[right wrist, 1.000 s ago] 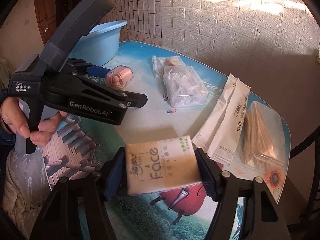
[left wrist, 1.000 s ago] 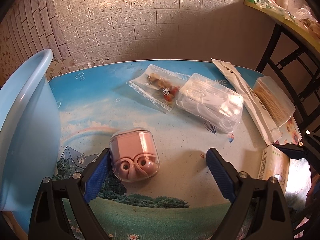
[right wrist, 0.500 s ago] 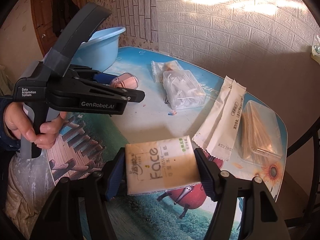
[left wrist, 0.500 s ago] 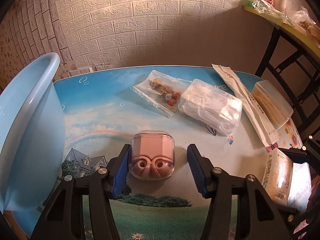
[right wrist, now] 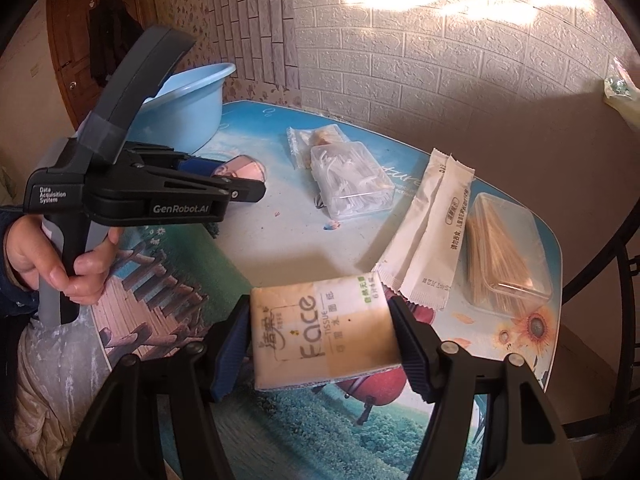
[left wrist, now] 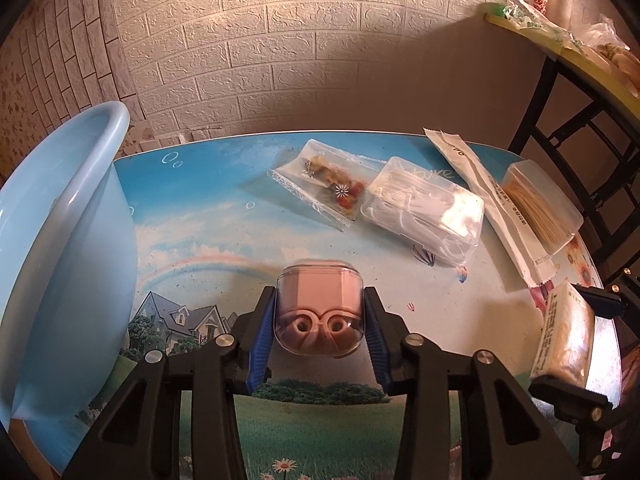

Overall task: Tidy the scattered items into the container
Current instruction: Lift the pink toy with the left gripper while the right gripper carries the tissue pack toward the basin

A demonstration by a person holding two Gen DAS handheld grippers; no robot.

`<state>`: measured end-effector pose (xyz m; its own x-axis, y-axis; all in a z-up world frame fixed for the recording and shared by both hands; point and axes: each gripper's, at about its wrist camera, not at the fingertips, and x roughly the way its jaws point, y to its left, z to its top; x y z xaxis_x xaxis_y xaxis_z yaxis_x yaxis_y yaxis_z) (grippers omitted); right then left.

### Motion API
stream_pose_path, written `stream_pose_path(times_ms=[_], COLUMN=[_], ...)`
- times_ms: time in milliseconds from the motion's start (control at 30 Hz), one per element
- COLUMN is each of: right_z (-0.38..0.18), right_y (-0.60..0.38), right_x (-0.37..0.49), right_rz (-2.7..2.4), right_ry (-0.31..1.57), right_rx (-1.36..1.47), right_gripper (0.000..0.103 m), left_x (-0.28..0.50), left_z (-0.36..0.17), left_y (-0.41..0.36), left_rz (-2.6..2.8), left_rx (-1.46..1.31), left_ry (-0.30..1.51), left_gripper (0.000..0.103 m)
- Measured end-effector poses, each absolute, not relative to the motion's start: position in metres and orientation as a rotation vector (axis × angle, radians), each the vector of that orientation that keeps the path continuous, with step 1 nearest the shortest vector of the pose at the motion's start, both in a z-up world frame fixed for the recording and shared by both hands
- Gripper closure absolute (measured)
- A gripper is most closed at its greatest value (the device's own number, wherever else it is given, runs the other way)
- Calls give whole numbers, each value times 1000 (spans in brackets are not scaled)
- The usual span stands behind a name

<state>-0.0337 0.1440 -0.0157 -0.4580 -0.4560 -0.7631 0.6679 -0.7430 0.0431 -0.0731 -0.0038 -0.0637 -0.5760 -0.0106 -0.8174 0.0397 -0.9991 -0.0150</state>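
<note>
My left gripper [left wrist: 319,330] is shut on a pink earbud case [left wrist: 319,312] in a clear shell, low over the table. The light blue basin [left wrist: 60,248] stands just left of it; it also shows far left in the right wrist view [right wrist: 188,100]. My right gripper [right wrist: 322,340] is shut on a tissue pack [right wrist: 324,338] marked "Face", held above the table's near edge. The tissue pack also shows at the right edge of the left wrist view [left wrist: 564,336]. The left gripper and the pink case [right wrist: 244,168] show in the right wrist view.
On the picture-printed table [left wrist: 224,224] lie a clear snack bag [left wrist: 324,184], a clear box of floss picks [left wrist: 424,208], two white sachets [right wrist: 432,232] and a clear toothpick box [right wrist: 504,252]. A black chair frame [left wrist: 580,136] stands at the right.
My left gripper centred on the pink case and closed on it. My right gripper kept its hold on the tissue pack and rose a little.
</note>
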Motion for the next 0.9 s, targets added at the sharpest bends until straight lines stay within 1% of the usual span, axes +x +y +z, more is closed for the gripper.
stream_pose_path(times_ms=[267, 600, 900], right_z=[-17, 3, 6], right_y=[160, 166, 164], right_x=[-38, -27, -25], right_rz=[-2363, -2606, -2662], right_ry=[242, 110, 37], right_rx=[1162, 1224, 1301], right_gripper=[35, 35, 36], left_x=[-67, -61, -49], left_z=[-63, -58, -50], left_y=[0, 3, 4], left_rz=[-2772, -2786, -2805], left_rx=[1451, 1452, 1451], left_ry=[56, 58, 60], left_gripper=[63, 63, 63])
